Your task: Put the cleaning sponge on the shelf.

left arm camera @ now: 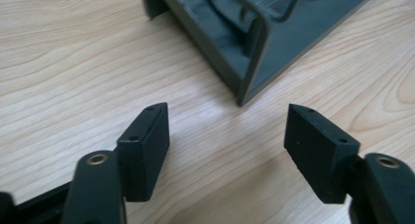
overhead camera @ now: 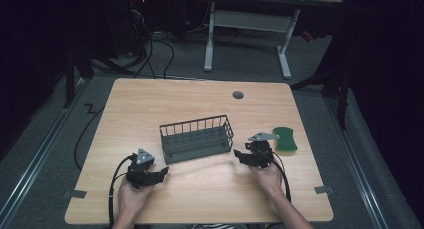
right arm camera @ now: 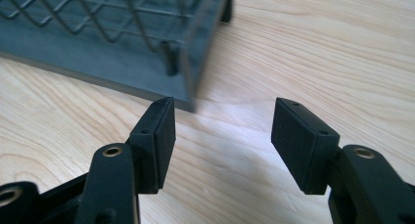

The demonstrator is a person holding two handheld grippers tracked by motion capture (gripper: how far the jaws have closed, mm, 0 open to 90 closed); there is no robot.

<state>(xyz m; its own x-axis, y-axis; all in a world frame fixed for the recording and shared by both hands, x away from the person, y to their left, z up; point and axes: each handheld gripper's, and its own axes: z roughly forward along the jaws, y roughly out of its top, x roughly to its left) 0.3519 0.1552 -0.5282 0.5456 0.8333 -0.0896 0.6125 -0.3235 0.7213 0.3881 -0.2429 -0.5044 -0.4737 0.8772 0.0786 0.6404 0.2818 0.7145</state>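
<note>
A dark grey wire basket (overhead camera: pixel 197 138) stands in the middle of the wooden table. My left gripper (overhead camera: pixel 162 172) lies low near the basket's front left corner (left arm camera: pixel 247 89), open, with only bare wood between its jaws. My right gripper (overhead camera: pixel 239 155) sits just off the basket's right end (right arm camera: pixel 193 82), also open and holding nothing. In the left gripper view its own gripper (left arm camera: pixel 226 131) points at that corner. In the right gripper view its gripper (right arm camera: pixel 222 123) points just past the basket's corner.
A green sponge (overhead camera: pixel 284 139) lies on the table right of my right hand. A round grey cable hole (overhead camera: pixel 238 95) sits near the table's far edge (overhead camera: pixel 200 80). Cables trail from both grippers toward the near edge.
</note>
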